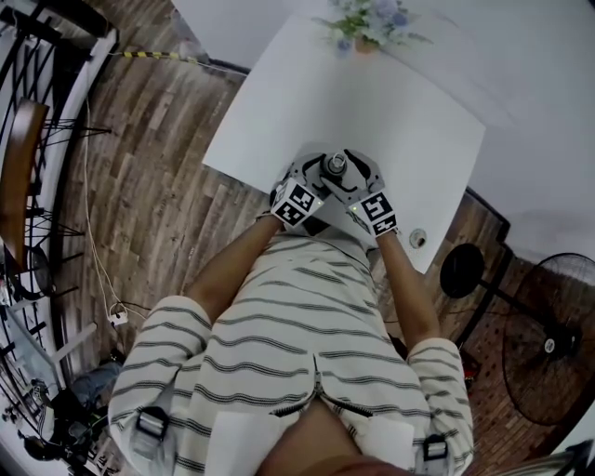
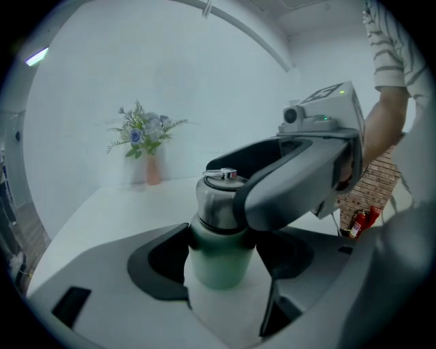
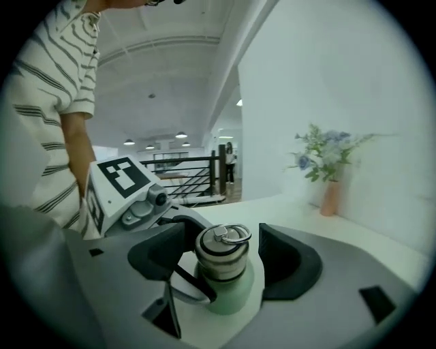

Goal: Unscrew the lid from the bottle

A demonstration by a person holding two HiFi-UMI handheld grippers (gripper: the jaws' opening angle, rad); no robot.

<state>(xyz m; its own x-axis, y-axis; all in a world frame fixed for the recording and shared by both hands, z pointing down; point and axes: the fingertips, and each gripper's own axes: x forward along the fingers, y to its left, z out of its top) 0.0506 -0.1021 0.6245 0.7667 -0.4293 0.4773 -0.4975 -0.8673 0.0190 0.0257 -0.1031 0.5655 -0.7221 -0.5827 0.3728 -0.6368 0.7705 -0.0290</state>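
Observation:
A bottle (image 2: 219, 259) with a pale green body and a steel lid (image 2: 216, 201) stands upright on the white table (image 1: 400, 112), close to the person's edge. My left gripper (image 2: 221, 262) is shut on the green body, with both pads against its sides. My right gripper (image 3: 222, 258) stands round the lid (image 3: 221, 253) with a gap on each side, so it is open. A metal ring (image 3: 236, 235) lies on top of the lid. In the head view both grippers meet at the bottle (image 1: 336, 165), left gripper (image 1: 321, 175) and right gripper (image 1: 350, 174).
A small vase of flowers (image 1: 364, 28) stands at the table's far side. A small round object (image 1: 417, 239) lies near the table's near right corner. On the floor are a fan (image 1: 548, 349) at the right and a chair (image 1: 19, 158) at the left.

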